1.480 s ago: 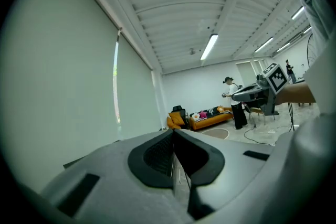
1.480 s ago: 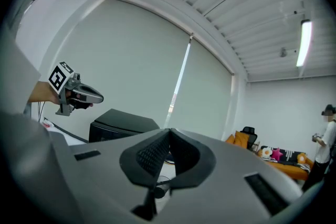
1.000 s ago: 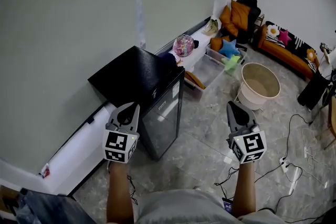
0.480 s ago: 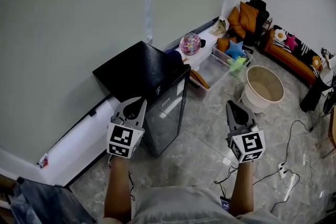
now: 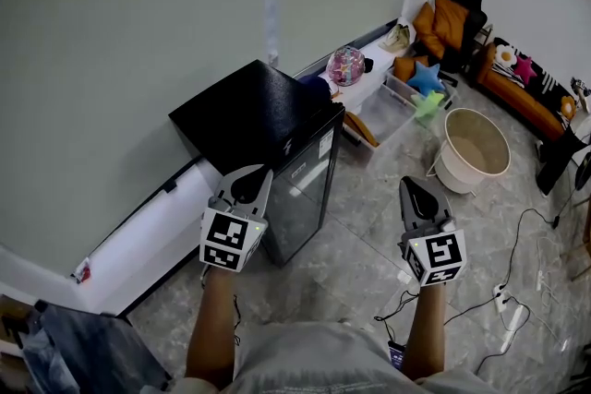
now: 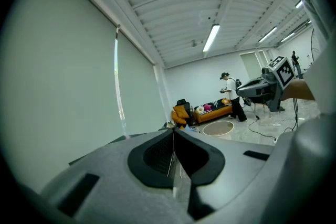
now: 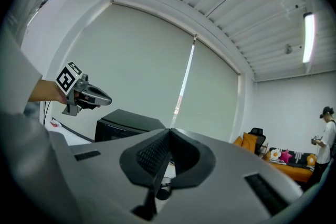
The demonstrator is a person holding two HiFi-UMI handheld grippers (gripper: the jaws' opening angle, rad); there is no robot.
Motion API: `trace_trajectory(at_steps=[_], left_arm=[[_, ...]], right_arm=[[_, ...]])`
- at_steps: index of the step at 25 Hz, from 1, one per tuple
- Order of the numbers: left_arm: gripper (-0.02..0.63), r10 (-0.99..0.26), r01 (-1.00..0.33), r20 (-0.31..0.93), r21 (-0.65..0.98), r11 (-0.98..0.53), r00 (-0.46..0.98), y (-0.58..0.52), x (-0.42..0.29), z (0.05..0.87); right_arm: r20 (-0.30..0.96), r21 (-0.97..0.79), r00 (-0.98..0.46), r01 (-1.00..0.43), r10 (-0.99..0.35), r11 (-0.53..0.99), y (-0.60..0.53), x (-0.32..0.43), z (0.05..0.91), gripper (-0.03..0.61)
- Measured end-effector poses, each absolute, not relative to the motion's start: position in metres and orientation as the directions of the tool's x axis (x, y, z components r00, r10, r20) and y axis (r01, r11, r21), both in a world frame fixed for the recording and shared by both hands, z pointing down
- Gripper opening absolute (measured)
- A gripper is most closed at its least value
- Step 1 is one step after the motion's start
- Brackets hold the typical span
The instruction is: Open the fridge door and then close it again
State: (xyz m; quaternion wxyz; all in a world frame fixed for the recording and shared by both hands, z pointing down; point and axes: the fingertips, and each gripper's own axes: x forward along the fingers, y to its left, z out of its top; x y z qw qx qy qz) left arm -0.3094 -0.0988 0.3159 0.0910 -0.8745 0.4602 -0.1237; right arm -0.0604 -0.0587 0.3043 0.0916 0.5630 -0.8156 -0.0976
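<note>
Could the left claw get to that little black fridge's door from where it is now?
Probably yes. The left claw hangs just in front of the fridge door, which is closed, and nothing stands between them. Its jaws are shut, so they would likely have to open first.

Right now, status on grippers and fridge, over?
Left gripper shut, empty. Right gripper shut, empty. Fridge door closed. Nothing seen blocking it.

Nothing was legible: the pale sticker (image 5: pixel 325 146) on the small black fridge (image 5: pixel 268 120), ahead of the left tool (image 5: pixel 259 173), was too small.
</note>
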Motion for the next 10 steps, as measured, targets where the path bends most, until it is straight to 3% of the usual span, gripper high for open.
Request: trace_trajectory(at_steps=[10], left_arm=[[0.011, -0.84, -0.791, 0.143, -0.286, -0.541, 0.523, -0.102, -0.298, 0.318]], right_arm=[[0.03, 0.261, -0.361, -0.897, -0.932, 0.356, -0.07, -0.039, 0.304, -0.003]])
